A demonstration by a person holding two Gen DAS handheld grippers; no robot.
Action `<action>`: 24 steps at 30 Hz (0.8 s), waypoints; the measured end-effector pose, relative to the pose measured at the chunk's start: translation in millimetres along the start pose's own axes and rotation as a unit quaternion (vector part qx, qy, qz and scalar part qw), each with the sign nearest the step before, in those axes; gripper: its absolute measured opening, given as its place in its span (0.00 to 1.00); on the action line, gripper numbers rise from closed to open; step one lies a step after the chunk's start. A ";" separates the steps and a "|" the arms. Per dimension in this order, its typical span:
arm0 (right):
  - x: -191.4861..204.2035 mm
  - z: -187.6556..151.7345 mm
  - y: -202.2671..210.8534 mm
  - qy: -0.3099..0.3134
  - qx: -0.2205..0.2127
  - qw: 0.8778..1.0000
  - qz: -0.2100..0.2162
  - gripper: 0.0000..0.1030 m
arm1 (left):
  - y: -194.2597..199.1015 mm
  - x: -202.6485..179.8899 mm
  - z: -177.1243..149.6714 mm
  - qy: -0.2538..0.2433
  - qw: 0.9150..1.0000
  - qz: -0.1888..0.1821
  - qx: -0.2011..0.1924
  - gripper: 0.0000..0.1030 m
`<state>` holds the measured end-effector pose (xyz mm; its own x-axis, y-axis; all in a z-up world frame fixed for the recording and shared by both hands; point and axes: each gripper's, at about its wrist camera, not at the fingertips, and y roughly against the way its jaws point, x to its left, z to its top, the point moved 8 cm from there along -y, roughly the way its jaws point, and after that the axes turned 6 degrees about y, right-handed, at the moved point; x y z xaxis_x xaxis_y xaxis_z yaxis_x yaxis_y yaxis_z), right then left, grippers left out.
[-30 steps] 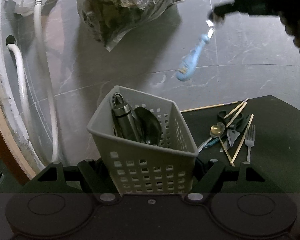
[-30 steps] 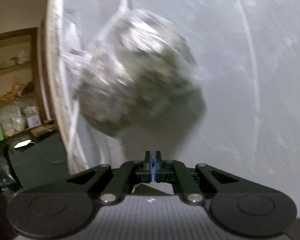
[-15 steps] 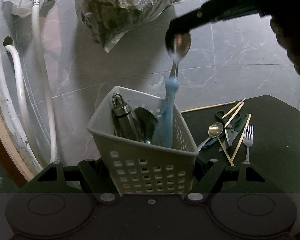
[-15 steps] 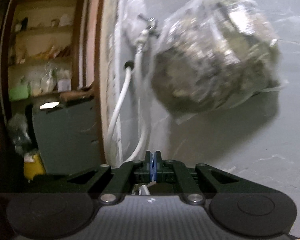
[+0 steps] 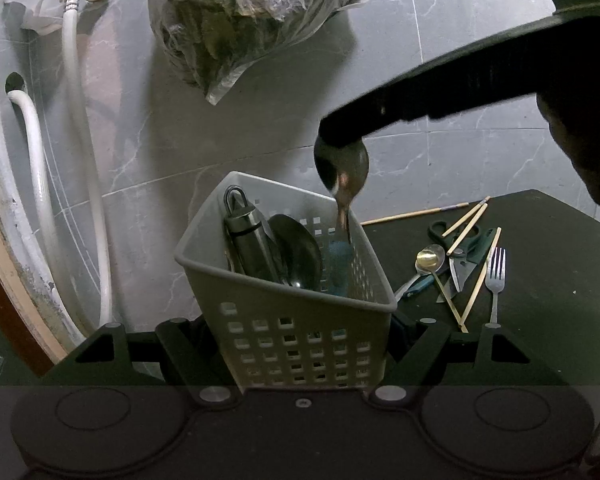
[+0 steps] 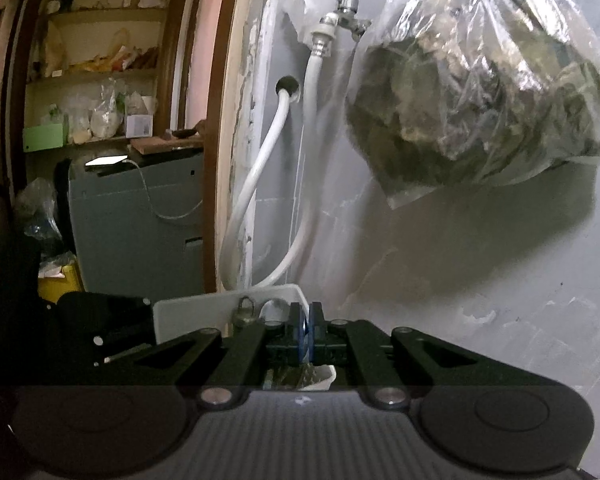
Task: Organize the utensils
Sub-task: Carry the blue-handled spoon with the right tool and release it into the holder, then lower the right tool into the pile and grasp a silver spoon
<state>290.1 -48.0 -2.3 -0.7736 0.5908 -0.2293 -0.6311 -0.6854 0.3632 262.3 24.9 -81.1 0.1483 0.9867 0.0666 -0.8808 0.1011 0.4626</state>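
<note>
My left gripper (image 5: pixel 300 332) is shut on a grey perforated basket (image 5: pixel 204 264), one finger on each side. Inside the basket stand a steel flask-like piece (image 5: pixel 248 240) and a dark ladle (image 5: pixel 300 252). My right gripper (image 5: pixel 340 136) reaches in from the upper right, shut on the bowl of a blue-handled spoon (image 5: pixel 342 168). The spoon hangs handle down, with the blue handle (image 5: pixel 338 264) inside the basket at its right wall. In the right wrist view the right gripper (image 6: pixel 308 336) is shut on the spoon above the basket (image 6: pixel 204 316).
On the dark table (image 5: pixel 548 300) to the right lie a spoon (image 5: pixel 428 260), a fork (image 5: pixel 496 276), scissors (image 5: pixel 460 248) and several chopsticks (image 5: pixel 476 280). A plastic bag of greens (image 5: pixel 252 20) hangs on the tiled wall. White hoses (image 5: pixel 84 160) run down at left.
My right gripper came in from the upper right with the spoon, turned it handle down and lowered the handle into the basket. The left gripper and the basket stayed put.
</note>
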 end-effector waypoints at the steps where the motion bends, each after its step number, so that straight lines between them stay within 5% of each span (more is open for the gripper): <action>1: 0.7 -1.9 -1.0 0.000 0.004 1.000 0.000 0.03 | 0.0 0.2 0.1 0.000 1.000 0.000 0.000 0.76; 9: -15.3 -7.5 6.7 -0.038 0.003 0.999 -0.011 0.30 | -0.5 -0.4 -0.4 0.000 1.000 0.001 0.001 0.76; 15: -43.8 -24.9 26.7 -0.087 0.007 0.995 -0.053 0.56 | -0.7 0.2 -0.9 0.000 1.000 0.001 0.001 0.76; 20: -64.8 -50.6 47.1 -0.118 0.029 0.988 -0.091 0.87 | -0.8 0.2 -1.0 -0.001 1.000 0.000 0.001 0.76; 24: -76.9 -74.3 61.4 -0.137 0.052 0.981 -0.124 0.95 | -0.7 0.6 -1.2 -0.001 1.000 0.001 0.003 0.76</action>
<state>306.6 -167.2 -29.5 -0.5435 0.8359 -0.0767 -0.7779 -0.4673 0.4201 262.5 25.7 -82.5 0.1471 0.9867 0.0688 -0.8787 0.0984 0.4672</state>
